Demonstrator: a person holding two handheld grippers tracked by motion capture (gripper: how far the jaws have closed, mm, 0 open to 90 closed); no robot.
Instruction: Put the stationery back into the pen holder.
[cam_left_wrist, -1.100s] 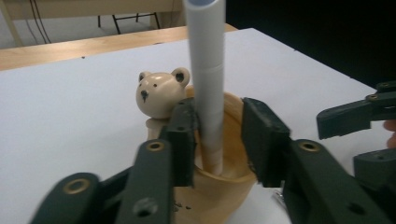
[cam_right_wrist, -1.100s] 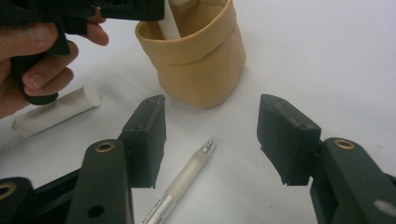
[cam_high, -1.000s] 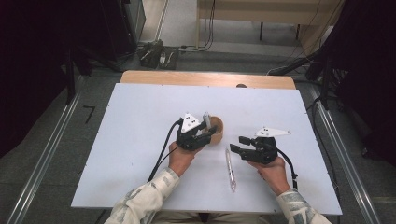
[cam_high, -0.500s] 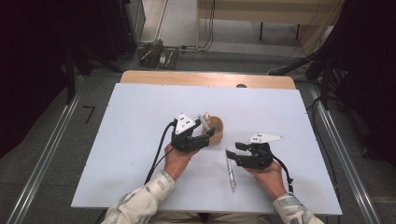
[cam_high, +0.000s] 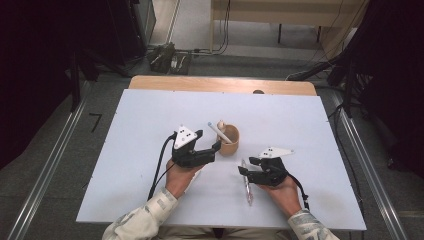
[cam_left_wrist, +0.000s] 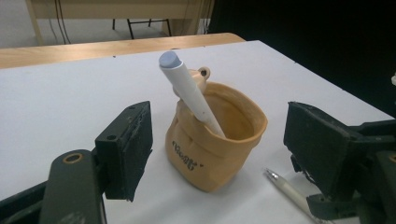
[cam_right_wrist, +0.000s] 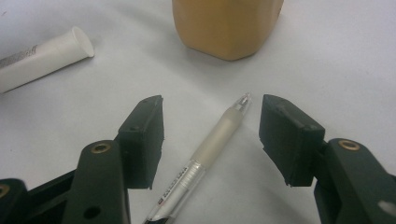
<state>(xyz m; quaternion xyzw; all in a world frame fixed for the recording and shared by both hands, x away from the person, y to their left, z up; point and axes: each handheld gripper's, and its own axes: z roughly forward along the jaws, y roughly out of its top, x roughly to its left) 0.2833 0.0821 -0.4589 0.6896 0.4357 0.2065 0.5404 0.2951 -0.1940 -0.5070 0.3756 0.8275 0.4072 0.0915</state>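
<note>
A tan cup (cam_high: 230, 141) stands mid-table with a white marker (cam_high: 218, 131) leaning in it. My left gripper (cam_high: 215, 148) sits just left of the cup; its jaws have just been opening and nothing is pressed between them. In the left gripper view the cup (cam_left_wrist: 215, 149) and marker (cam_left_wrist: 189, 91) stand ahead of the open gripper (cam_left_wrist: 219, 140), apart from both pads. A clear pen (cam_high: 247, 186) lies on the table. My right gripper (cam_high: 243, 171) is low over it, open. In the right gripper view the pen (cam_right_wrist: 205, 154) lies between the wide jaws of that gripper (cam_right_wrist: 210, 135), untouched.
A second white marker (cam_right_wrist: 42, 58) lies on the white table (cam_high: 300, 125) left of the pen, near my left hand. A wooden table edge (cam_high: 220, 84) lies behind. Cables and dark equipment stand on the floor beyond.
My left gripper has let go of the white marker, which now leans in the cup, and has drawn back to the left. My right gripper has moved left and down over the pen.
</note>
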